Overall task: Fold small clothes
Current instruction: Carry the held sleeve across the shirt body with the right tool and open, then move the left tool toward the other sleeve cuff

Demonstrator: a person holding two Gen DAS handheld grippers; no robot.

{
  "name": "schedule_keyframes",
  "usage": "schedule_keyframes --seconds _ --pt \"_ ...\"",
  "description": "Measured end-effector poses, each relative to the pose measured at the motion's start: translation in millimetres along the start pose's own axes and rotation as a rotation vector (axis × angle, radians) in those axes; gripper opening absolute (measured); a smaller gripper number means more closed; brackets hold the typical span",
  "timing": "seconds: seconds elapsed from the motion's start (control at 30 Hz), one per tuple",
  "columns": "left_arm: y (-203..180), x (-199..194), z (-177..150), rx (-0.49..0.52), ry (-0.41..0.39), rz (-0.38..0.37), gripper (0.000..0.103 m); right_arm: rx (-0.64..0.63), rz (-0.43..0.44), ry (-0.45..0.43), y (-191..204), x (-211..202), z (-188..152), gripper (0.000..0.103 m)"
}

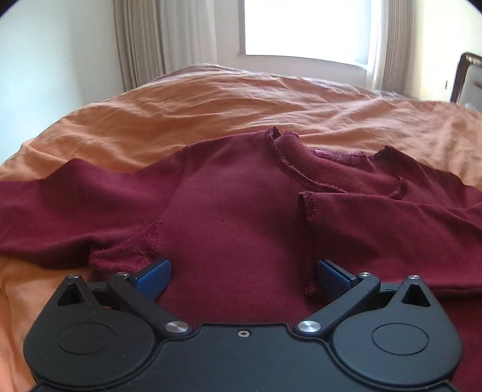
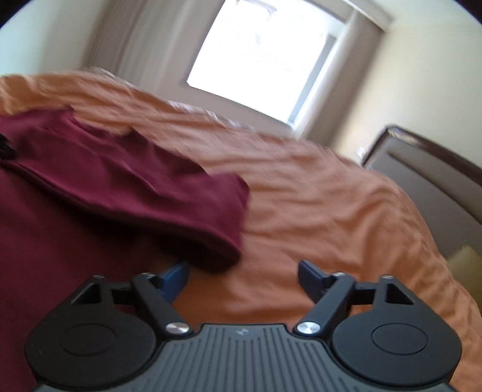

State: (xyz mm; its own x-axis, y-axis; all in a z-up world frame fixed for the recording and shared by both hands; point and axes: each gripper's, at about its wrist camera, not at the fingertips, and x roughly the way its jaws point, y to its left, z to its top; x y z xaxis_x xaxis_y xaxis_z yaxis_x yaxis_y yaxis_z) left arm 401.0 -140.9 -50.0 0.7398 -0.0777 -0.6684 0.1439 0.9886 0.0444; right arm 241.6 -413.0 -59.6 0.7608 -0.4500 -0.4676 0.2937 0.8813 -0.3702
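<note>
Maroon shirt (image 1: 229, 211) on orange bedsheet (image 1: 180, 111); both claws apparently empty.

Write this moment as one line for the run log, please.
task: fold small clothes | left gripper: open over maroon shirt | right gripper: open beside folded sleeve | surface: orange bedsheet

A rumpled orange bedspread (image 1: 211, 102) covers the bed, with a bright window (image 1: 304, 27) and pale curtains (image 1: 168, 39) behind it and a dark brown headboard (image 2: 427, 178) against the cream wall (image 2: 421, 75).
</note>
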Motion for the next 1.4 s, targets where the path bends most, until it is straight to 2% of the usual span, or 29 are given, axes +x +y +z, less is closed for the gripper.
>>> schedule_keyframes --seconds 0.1,0.2,0.27,0.37,0.4,0.53,0.63,0.67,0.7,0.87,0.93,0.97,1.03,1.1,1.2,1.27,1.4 --pt "0.4 0.6 -6.6 0.003 -0.024 0.000 0.103 0.055 0.009 -0.012 -7.4 9.0 -1.1 0.074" --pt "0.6 2.6 -14.4 0.002 -0.051 0.003 0.103 0.171 0.103 -0.076 -15.4 8.7 3.0 0.074" --pt "-2.3 3.7 -17.3 0.012 -0.067 0.012 0.103 0.207 0.111 -0.074 -17.6 7.7 5.5 0.069" --pt "-3.8 3.3 -19.1 0.017 -0.073 0.016 0.103 0.189 0.029 -0.033 -10.2 20.3 4.0 0.036" --pt "-3.9 3.4 -19.5 0.016 -0.073 0.013 0.103 0.200 0.024 -0.012 -11.8 24.1 2.2 0.021" --pt "-4.4 3.6 -19.9 0.014 -0.073 0.010 0.103 0.174 -0.009 -0.030 -12.0 16.0 -1.5 0.012" --pt "-4.5 3.2 -20.3 0.017 -0.076 0.013 0.103 0.154 0.018 0.010 -7.8 20.3 -5.7 0.012" --pt "-4.1 2.7 -20.5 0.018 -0.078 0.014 0.103 0.165 0.030 0.019 -10.5 20.7 -5.8 0.013" --pt "-3.9 2.9 -20.6 0.017 -0.080 0.014 0.103 0.176 0.044 0.023 -14.3 18.3 -4.8 0.018" --pt "-4.0 3.5 -21.9 0.017 -0.089 0.015 0.103 0.183 0.051 -0.008 -31.1 -17.2 -1.1 0.051" --pt "-3.8 3.5 -22.5 0.018 -0.094 0.016 0.103 0.220 0.062 -0.009 -37.7 -25.6 1.9 0.067" --pt "-3.6 3.4 -22.6 0.017 -0.095 0.016 0.103 0.257 0.066 -0.010 -41.2 -28.0 3.5 0.070" --pt "-4.0 3.4 -22.9 0.016 -0.095 0.015 0.103 0.314 0.076 -0.038 -44.2 -26.9 8.7 0.083" --pt "-3.8 3.4 -22.7 0.017 -0.097 0.016 0.103 0.275 0.085 -0.061 -36.1 -13.0 18.1 0.091" --pt "-3.2 2.9 -23.4 0.015 -0.100 0.014 0.103 0.195 0.067 -0.109 -18.9 23.9 32.9 0.091" --pt "-3.0 2.4 -23.8 0.016 -0.101 0.014 0.103 0.147 0.039 -0.105 -11.1 51.4 41.8 0.091" --pt "-2.9 2.5 -23.8 0.016 -0.103 0.014 0.103 0.101 -0.100 -0.055 -12.7 93.8 44.3 0.091"
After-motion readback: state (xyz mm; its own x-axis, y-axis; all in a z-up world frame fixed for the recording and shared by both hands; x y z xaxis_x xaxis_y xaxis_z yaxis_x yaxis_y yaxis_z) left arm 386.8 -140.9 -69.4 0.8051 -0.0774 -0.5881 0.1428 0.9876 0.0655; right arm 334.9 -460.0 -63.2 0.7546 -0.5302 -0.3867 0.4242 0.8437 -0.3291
